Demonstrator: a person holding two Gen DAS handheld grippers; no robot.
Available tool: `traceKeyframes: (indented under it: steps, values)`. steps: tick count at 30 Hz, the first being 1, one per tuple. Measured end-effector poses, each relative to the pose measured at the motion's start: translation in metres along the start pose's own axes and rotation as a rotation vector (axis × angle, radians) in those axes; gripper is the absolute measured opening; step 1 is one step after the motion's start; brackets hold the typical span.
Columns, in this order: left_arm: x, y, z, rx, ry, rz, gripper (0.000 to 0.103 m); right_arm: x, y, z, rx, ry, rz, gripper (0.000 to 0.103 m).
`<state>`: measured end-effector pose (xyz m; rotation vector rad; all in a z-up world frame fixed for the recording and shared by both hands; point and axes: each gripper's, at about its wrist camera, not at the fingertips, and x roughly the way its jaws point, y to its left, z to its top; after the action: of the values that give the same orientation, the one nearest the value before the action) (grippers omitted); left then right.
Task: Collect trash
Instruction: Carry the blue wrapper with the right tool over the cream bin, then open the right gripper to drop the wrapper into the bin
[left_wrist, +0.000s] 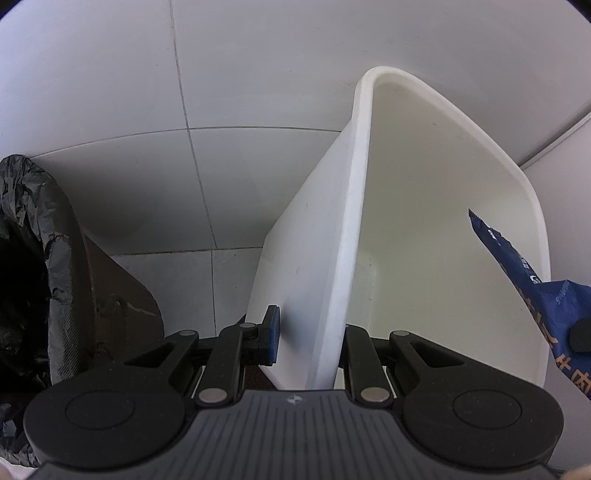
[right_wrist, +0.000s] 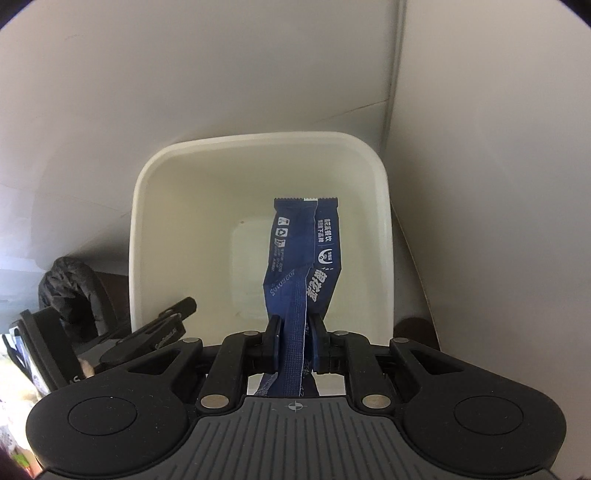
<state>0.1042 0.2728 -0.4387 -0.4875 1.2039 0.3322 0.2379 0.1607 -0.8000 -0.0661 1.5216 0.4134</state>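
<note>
A white plastic bin (left_wrist: 436, 206) stands by a tiled wall. My left gripper (left_wrist: 310, 332) is shut on the bin's near wall, one finger outside and one inside. My right gripper (right_wrist: 295, 336) is shut on a dark blue snack wrapper (right_wrist: 303, 254) and holds it over the open bin (right_wrist: 258, 155). The wrapper hangs forward above the bin's empty inside. The wrapper also shows at the right edge of the left wrist view (left_wrist: 532, 280). The left gripper shows at the lower left of the right wrist view (right_wrist: 159, 328).
A second bin lined with a black bag (left_wrist: 33, 258) stands to the left; it also shows in the right wrist view (right_wrist: 70, 291). White tiled wall (left_wrist: 221, 74) is behind both. A white panel (right_wrist: 498, 184) rises right of the white bin.
</note>
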Motion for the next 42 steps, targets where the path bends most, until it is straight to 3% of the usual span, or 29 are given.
traceKeyframes:
  steps: [13, 25, 35, 42]
  values:
    - [0.0, -0.002, 0.0, 0.034, 0.007, 0.03, 0.013, 0.009, 0.007, 0.009, 0.014, -0.012, 0.015, 0.02]
    - [-0.002, -0.007, 0.001, 0.041, 0.007, 0.038, 0.012, -0.007, 0.013, 0.009, -0.017, -0.048, -0.007, 0.051]
    - [-0.002, -0.007, 0.001, 0.037, 0.007, 0.037, 0.012, -0.016, 0.016, 0.007, -0.039, -0.069, -0.024, 0.063]
    - [-0.002, -0.007, 0.001, 0.032, 0.008, 0.035, 0.012, -0.038, 0.019, 0.002, -0.077, -0.107, -0.035, 0.065]
